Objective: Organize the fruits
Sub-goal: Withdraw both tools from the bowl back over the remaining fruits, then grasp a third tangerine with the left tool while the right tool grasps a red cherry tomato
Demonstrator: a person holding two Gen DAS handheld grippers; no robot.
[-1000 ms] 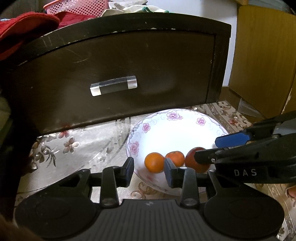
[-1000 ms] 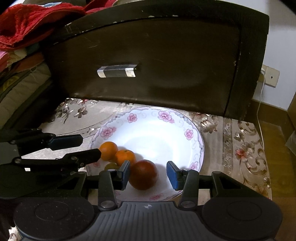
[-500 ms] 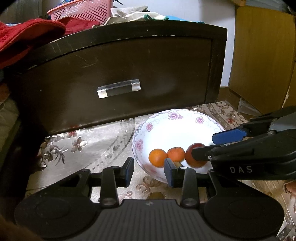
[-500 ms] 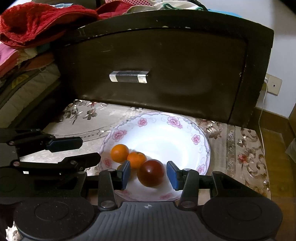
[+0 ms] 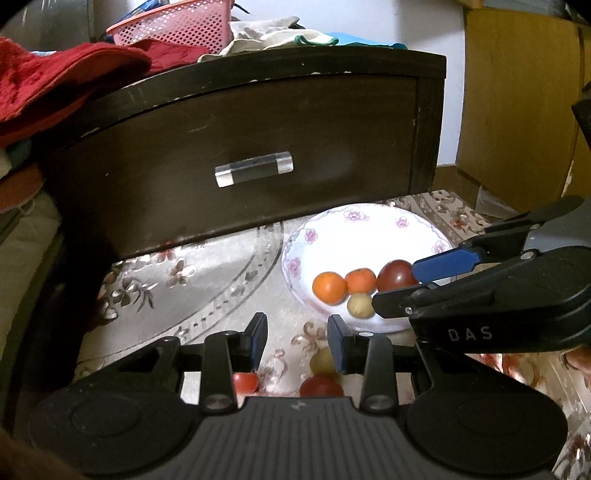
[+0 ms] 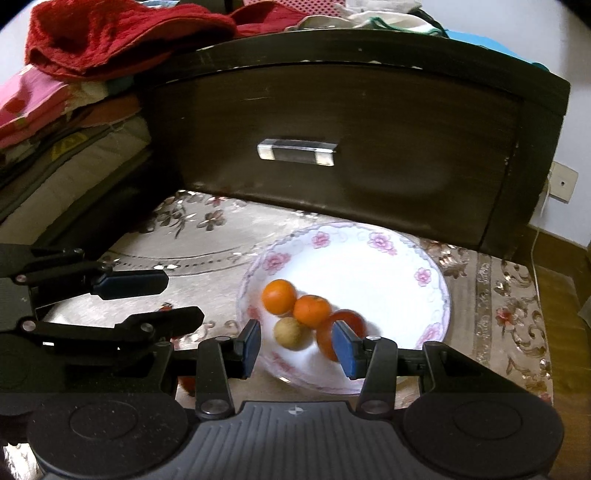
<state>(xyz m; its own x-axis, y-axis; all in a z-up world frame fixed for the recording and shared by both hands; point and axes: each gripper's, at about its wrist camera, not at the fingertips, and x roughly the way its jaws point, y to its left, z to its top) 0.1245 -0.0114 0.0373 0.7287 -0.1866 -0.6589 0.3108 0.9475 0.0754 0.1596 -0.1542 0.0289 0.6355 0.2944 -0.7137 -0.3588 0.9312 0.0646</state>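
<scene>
A white flowered plate point(image 5: 373, 232) point(image 6: 388, 266) holds two oranges point(image 5: 328, 287) point(image 6: 279, 296), a dark red fruit point(image 5: 396, 275) point(image 6: 349, 321) and a small tan fruit point(image 5: 360, 305) point(image 6: 291, 333). My left gripper point(image 5: 297, 338) is open and empty over the cloth left of the plate. Below it lie two red fruits point(image 5: 245, 382) point(image 5: 320, 386) and a pale one point(image 5: 322, 362). My right gripper point(image 6: 295, 341) is open and empty above the plate's near edge; it also shows in the left wrist view point(image 5: 417, 284).
A dark wooden drawer front point(image 5: 258, 147) point(image 6: 351, 140) with a clear handle stands just behind the plate. Red cloth point(image 6: 122, 33) and a pink basket point(image 5: 177, 22) lie on top. A flowered cloth point(image 5: 166, 288) covers the surface. A wooden cabinet point(image 5: 517, 92) stands at right.
Both grippers have pulled back and up from the plate. The right gripper has drawn away from the dark red fruit, which stays in the plate. Fruits below the left gripper have come into view.
</scene>
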